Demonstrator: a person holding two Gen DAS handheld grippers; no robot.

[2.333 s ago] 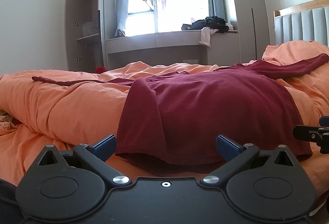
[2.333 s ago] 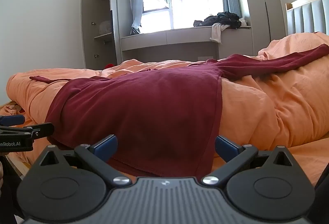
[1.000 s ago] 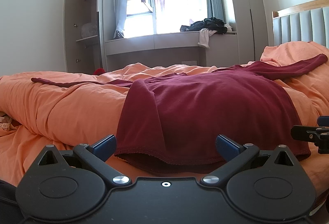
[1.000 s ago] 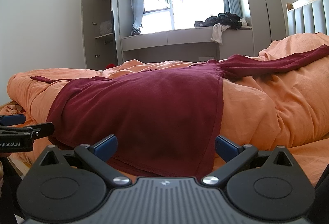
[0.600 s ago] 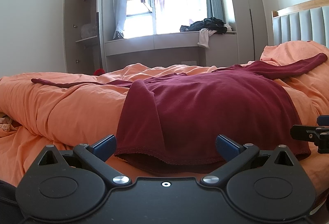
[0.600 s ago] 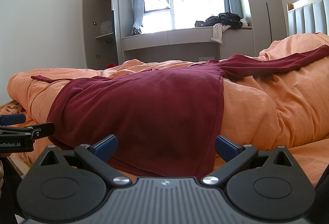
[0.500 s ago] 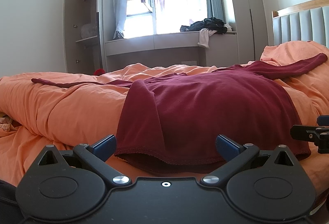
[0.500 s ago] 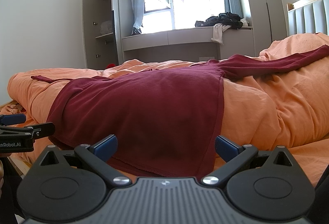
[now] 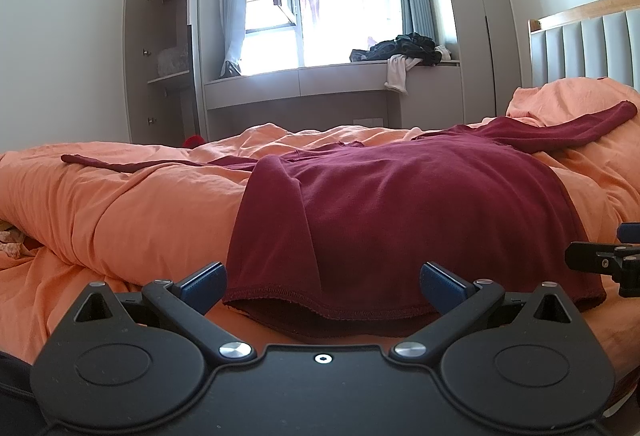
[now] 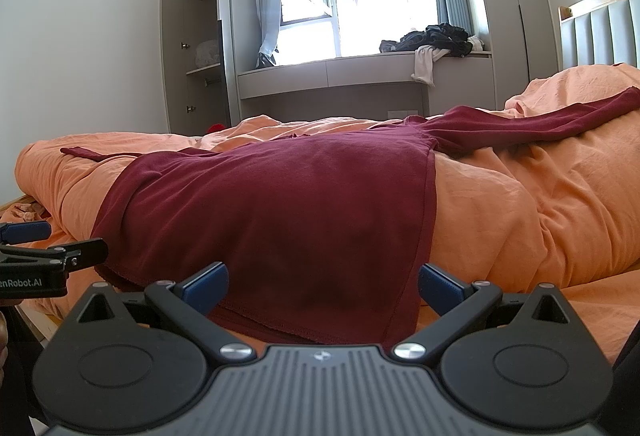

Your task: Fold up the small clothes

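Observation:
A dark red long-sleeved top (image 9: 400, 204) lies spread flat on an orange duvet (image 9: 120, 204), hem toward me, sleeves stretched out left and right. It also shows in the right wrist view (image 10: 288, 212). My left gripper (image 9: 323, 282) is open and empty, just short of the hem's left part. My right gripper (image 10: 323, 282) is open and empty, just short of the hem's right corner. Each gripper shows at the edge of the other's view.
The orange duvet (image 10: 540, 204) bulges under the top and covers the bed. A padded headboard (image 9: 588, 48) stands at the right. A window ledge with a pile of dark clothes (image 9: 400, 46) and an open wardrobe (image 9: 164, 64) are beyond the bed.

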